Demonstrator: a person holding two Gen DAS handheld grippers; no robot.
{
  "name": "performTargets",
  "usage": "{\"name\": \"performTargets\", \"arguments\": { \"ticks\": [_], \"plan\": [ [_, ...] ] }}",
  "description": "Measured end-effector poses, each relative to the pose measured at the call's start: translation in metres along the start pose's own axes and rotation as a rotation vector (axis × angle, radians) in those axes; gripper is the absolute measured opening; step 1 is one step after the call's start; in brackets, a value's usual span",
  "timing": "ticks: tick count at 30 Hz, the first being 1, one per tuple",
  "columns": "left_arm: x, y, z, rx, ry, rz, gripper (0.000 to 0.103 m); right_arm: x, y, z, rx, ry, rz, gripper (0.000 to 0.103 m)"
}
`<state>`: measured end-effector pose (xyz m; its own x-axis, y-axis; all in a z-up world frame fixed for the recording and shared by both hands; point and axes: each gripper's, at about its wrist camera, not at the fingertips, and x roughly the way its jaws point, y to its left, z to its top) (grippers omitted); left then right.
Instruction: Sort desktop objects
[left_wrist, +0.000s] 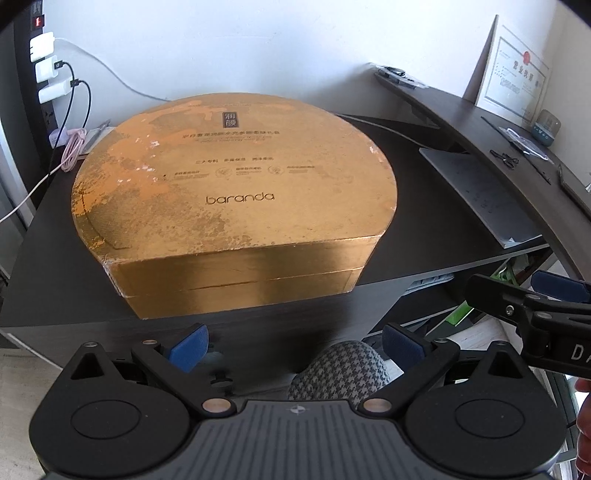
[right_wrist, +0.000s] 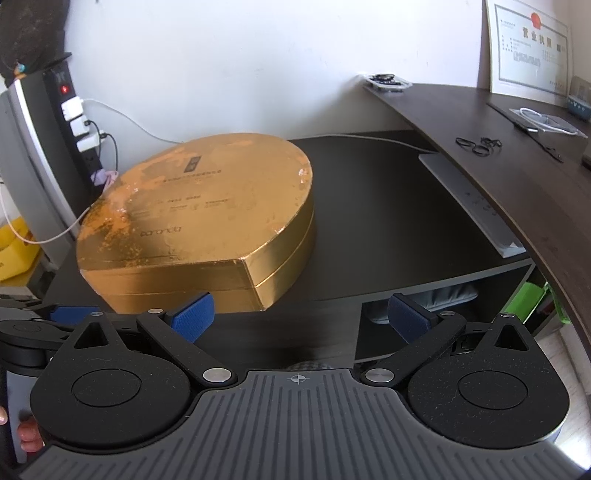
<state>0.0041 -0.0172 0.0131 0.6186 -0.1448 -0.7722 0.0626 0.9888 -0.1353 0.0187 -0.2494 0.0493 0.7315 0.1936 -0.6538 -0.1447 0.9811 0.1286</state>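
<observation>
Left gripper (left_wrist: 293, 345): blue-padded fingers spread wide, nothing between them, held off the near edge of the dark desk (left_wrist: 388, 177). Below the gap, a houndstooth-patterned rounded cushion (left_wrist: 340, 369), possibly a chair seat; too little shows to be sure.

Right gripper (right_wrist: 301, 317): fingers likewise wide apart and empty, short of the desk's front edge. In the left view it enters from the right, beside the left gripper.

Gold box (left_wrist: 236, 199): large, round with one flat side, lid on, worn surface, "baranda" printed on the lid. Sits on the desk's left half, flat side toward the grippers, just ahead of the left one. Neither gripper touches it.

Right of the box, apart from it: a flat grey slab (left_wrist: 476, 192) lying partly under a raised curved shelf (right_wrist: 498, 147). On the shelf: a framed certificate (right_wrist: 532, 51) leaning on the wall, small black loops (right_wrist: 478, 146).

Far left, behind the box: a power strip (left_wrist: 46, 74) with white chargers, and a pink cable (left_wrist: 72, 147).
</observation>
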Motion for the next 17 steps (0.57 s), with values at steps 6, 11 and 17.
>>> {"name": "performTargets", "arguments": {
  "ticks": [6, 11, 17],
  "plan": [
    [0.0008, 0.0017, 0.0003, 0.0, 0.0, 0.011, 0.1, 0.0037, 0.0018, -0.0001, 0.001, 0.004, 0.008, 0.102],
    [0.0035, 0.0031, 0.0014, -0.003, 0.009, -0.001, 0.1, 0.0056, -0.0012, 0.0017, 0.0, 0.004, 0.01, 0.102],
    [0.0014, 0.0009, 0.0012, 0.008, -0.004, 0.012, 0.1, 0.0066, -0.0022, 0.001, 0.009, 0.005, 0.014, 0.102]
  ]
}}
